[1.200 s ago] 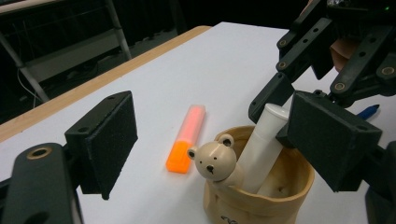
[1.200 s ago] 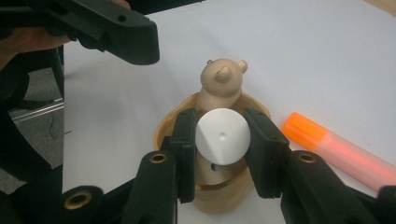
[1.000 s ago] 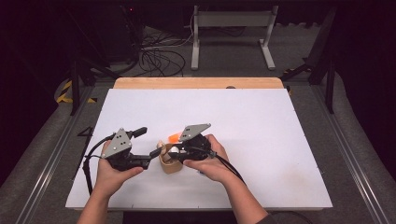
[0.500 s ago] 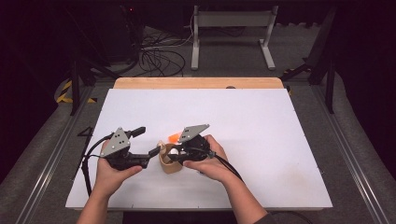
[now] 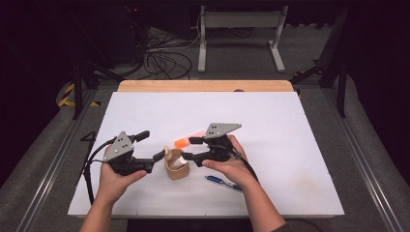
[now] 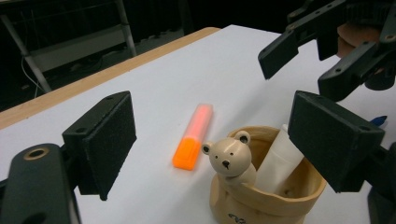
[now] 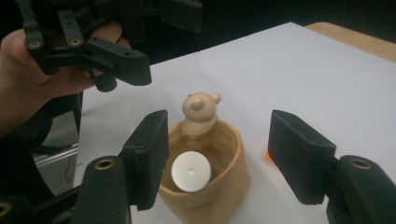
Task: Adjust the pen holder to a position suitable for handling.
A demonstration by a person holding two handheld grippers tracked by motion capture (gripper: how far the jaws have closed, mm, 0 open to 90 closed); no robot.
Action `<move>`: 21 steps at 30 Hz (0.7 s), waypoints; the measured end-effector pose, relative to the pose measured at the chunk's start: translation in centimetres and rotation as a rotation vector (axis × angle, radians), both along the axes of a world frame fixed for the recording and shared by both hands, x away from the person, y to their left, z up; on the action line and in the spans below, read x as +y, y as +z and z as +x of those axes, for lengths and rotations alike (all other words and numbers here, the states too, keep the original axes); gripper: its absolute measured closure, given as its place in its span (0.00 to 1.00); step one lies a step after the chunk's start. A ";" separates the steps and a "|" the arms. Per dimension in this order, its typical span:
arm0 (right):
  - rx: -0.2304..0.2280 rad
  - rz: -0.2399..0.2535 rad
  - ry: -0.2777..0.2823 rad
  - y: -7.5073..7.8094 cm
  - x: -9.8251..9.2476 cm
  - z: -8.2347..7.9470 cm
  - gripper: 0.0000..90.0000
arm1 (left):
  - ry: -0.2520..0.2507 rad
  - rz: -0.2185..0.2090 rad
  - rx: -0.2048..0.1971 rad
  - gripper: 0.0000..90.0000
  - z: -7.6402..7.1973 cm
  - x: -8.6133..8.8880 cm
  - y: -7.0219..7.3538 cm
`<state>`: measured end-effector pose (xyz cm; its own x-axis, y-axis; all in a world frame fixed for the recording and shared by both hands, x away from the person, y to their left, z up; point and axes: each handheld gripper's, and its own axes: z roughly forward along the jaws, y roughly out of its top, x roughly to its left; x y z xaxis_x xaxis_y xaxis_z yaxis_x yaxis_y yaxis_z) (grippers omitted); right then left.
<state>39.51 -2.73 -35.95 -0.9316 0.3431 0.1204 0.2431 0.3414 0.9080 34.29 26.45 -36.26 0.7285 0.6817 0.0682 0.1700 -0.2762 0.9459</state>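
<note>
**White marker seated, orange one waiting behind the cup**

The right gripper (image 5: 189,149) had just been opening, its jaws now apart with nothing between them; the white marker (image 7: 191,171) stood upright in the bear cup (image 5: 175,168), just below them. The left gripper (image 5: 157,155) hung wide and empty at the cup's left rim. The orange highlighter (image 5: 188,139) lay flat just behind the cup, its long axis running left to right — nearer the right gripper, which probably takes it next. A blue pen (image 5: 220,182) lay by the right hand.

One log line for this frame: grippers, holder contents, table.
left gripper: open | right gripper: open, just released white tube | bear holder: tube inside | table: orange marker, blue pen
</note>
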 end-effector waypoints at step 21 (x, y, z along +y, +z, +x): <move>-0.096 0.053 -0.138 0.5 -7.9 0.3 0.33 | 0.015 0.028 0.060 0.24 4.6 1.3 -0.9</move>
